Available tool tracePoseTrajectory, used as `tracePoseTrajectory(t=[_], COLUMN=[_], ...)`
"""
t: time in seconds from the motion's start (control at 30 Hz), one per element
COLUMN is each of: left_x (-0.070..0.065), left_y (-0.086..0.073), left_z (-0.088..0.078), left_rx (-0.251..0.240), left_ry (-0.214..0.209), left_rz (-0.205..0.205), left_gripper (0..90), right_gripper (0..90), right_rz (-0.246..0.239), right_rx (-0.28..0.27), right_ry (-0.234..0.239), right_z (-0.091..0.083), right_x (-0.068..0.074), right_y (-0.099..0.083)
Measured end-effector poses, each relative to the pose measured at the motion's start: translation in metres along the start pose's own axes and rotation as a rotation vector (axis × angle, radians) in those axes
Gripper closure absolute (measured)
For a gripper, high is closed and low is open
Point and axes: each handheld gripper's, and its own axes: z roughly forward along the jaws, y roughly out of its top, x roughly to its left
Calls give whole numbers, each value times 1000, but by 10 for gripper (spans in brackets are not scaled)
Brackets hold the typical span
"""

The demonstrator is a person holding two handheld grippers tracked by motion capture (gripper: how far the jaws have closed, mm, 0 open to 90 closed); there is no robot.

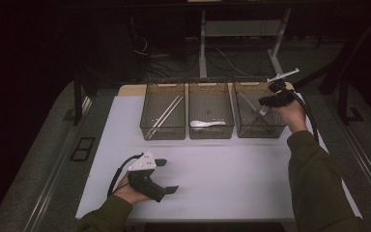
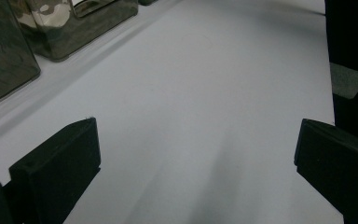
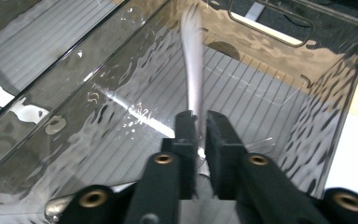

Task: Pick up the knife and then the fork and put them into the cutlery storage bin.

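Note:
My right gripper (image 1: 269, 104) hangs over the right clear bin (image 1: 251, 128), shut on a thin silver utensil (image 1: 263, 111). In the right gripper view the black jaws (image 3: 199, 126) pinch the utensil's (image 3: 193, 70) near end. Its blurred length reaches ahead and down inside the bin (image 3: 307, 107). My left gripper (image 1: 168, 175) rests low on the white mat (image 1: 222, 169) at the front left, open, with nothing between its fingers. The left gripper view shows its jaws (image 2: 196, 158) spread wide over bare mat.
Three clear bins stand in a row at the back of the mat. The left bin (image 1: 147, 121) holds chopsticks (image 1: 166, 113), and the middle bin (image 1: 211, 94) holds a white spoon (image 1: 206, 124). Table legs and cables lie beyond. The mat's right edge (image 2: 328, 70) is close to the left gripper.

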Motion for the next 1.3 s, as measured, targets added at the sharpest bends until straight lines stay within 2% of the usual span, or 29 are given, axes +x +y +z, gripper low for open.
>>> tracePoseTrajectory(t=[0.17, 0.37, 0.73, 0.9, 1.2, 1.3], left_x=[0, 0, -1, -1, -1, -1], left_y=[0, 0, 0, 0, 0, 0], left_z=[0, 0, 1, 1, 2, 1], left_rx=[3, 5, 7, 8, 15, 13], left_ry=[0, 2, 8, 11, 15, 17], left_rz=[4, 2, 3, 2, 3, 1], left_gripper=[0, 0, 0, 0, 0, 0], right_gripper=[743, 673, 495, 414, 352, 330], right_rz=[18, 46, 71, 63, 57, 47], right_rx=[-19, -71, -164, -220, -293, -313], right_ry=[22, 77, 169, 178, 195, 187], right_z=[-3, -10, -27, -38, -58, -64], right_x=[-2, -4, 5, 12, 25, 31], right_y=[-4, -9, -27, -36, -59, -68])
